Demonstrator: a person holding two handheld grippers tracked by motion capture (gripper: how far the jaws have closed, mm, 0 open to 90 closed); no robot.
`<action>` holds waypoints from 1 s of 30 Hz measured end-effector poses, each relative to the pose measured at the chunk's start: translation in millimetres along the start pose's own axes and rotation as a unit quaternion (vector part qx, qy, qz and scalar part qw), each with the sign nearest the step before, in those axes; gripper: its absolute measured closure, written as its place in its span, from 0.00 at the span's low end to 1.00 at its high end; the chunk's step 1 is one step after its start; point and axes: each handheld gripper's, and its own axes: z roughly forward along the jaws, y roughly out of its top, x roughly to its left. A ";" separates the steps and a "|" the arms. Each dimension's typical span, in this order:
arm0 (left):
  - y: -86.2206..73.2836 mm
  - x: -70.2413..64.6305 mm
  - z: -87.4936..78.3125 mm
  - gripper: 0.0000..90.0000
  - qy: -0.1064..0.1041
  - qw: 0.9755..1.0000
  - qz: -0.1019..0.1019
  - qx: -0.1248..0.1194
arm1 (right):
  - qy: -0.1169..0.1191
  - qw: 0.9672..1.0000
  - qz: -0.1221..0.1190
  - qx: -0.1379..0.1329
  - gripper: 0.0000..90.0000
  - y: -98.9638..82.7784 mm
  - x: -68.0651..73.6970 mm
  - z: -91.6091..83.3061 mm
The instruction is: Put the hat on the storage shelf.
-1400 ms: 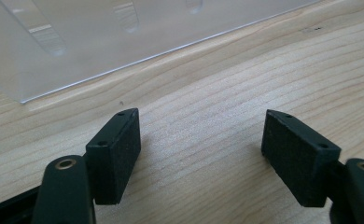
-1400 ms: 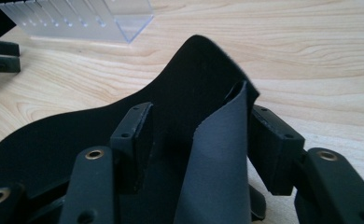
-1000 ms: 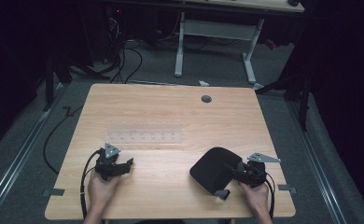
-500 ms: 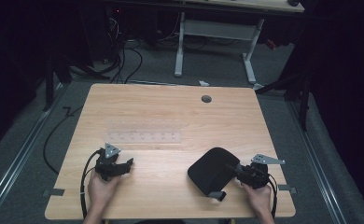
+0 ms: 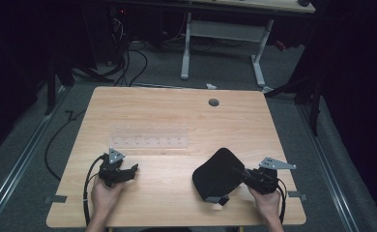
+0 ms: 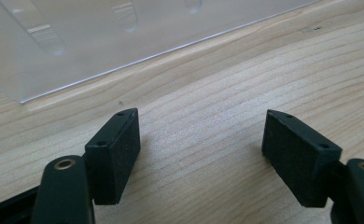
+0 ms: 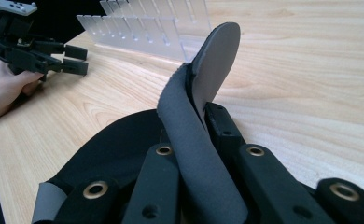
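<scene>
Black cap [image 5: 216, 173] lies on the table [image 5: 177, 116], its brim pinched in the right gripper [image 5: 244, 174], jaws closed on it. Left gripper [image 5: 128, 170] rests well apart, jaws spread and empty. Ahead of it, apparently a clear slotted rack [image 5: 149, 136]

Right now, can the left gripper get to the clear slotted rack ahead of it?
Probably yes. The left gripper is open and holds nothing, and bare table lies between it and the clear rack.
</scene>
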 end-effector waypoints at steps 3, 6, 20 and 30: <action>-0.5 -0.7 0.0 0.28 -0.004 1.000 0.002 0.003 | -0.007 1.000 -0.004 0.000 0.93 5.1 4.0 -2.7; -0.7 -1.1 0.0 0.27 -0.005 1.000 0.001 0.004 | -0.008 1.000 -0.003 -0.001 0.93 9.2 6.7 -4.1; 0.0 -3.7 0.1 0.29 -0.015 1.000 0.009 0.018 | -0.009 1.000 0.014 -0.018 0.93 23.8 15.3 -5.4; 5.2 -18.6 -7.2 0.32 -0.055 0.998 0.005 0.016 | -0.010 1.000 0.015 -0.023 0.93 34.1 25.2 -3.9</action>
